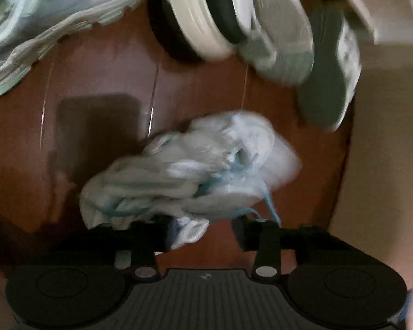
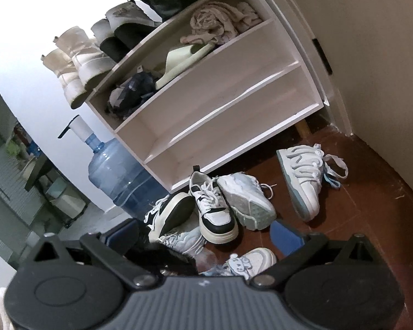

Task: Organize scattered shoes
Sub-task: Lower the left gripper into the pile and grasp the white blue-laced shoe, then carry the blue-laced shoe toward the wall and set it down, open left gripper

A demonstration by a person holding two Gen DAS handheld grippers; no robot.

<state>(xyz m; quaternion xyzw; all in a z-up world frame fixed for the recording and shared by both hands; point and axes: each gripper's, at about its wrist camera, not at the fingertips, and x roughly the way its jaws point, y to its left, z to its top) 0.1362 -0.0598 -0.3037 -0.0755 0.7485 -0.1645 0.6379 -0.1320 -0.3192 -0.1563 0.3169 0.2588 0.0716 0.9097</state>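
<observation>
In the blurred left wrist view, a white sneaker with pale blue laces (image 1: 195, 170) lies on the brown floor just ahead of my left gripper (image 1: 201, 233). Its fabric touches the left finger, and floor shows before the right finger, so the gripper is open. My right gripper (image 2: 203, 236) hangs open high above the pile, with nothing between its blue pads (image 2: 286, 236). Below it lie a black-and-white sneaker (image 2: 214, 209), its mate on its side (image 2: 168, 214), a pale blue sneaker sole-up (image 2: 247, 198), a grey-striped white sneaker (image 2: 303, 181) and a cartoon-print sneaker (image 2: 253, 261).
A white shoe rack (image 2: 220, 104) stands against the wall, its two lower shelves bare, with slippers and cloth on the upper ones and boots (image 2: 74, 60) on top. A blue water jug (image 2: 115, 170) stands left of it. A mint sneaker (image 1: 41, 19) lies at the far left.
</observation>
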